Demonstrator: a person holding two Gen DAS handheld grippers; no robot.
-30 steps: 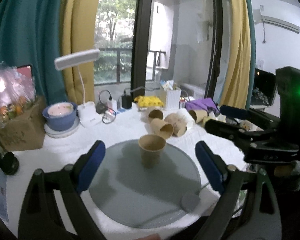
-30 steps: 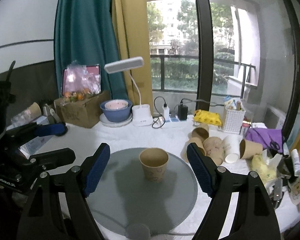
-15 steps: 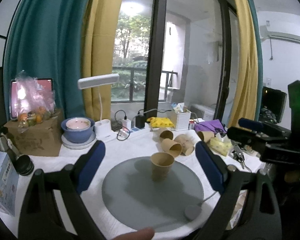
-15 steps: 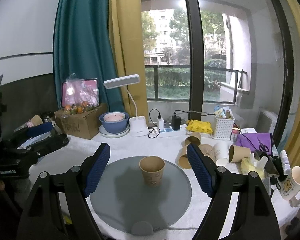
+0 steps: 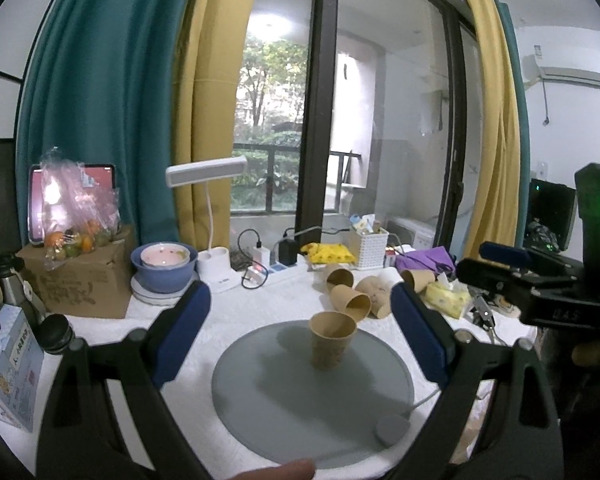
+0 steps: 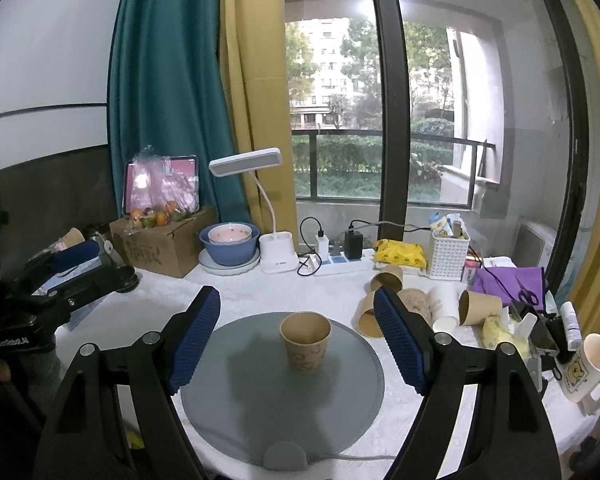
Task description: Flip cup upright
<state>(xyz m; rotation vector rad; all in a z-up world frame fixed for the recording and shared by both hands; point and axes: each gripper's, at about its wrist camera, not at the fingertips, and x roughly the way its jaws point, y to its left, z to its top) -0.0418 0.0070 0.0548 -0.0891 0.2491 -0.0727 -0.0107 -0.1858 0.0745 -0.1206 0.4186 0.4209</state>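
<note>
Cup: the paper cup stands upright, mouth up, pretty much dead centre on the round grey mat.
Left gripper: wide open, holding nothing, blue pads on either side of the cup and well apart from it.
Right gripper: same deal, spread wide, empty, cup sitting between the pads with no contact.
Spare cups: a bunch lying tipped over on the white tablecloth, off the mat around 1 o'clock.
Lamp: white desk lamp at 12 o'clock, blue bowl just beside it.
</note>
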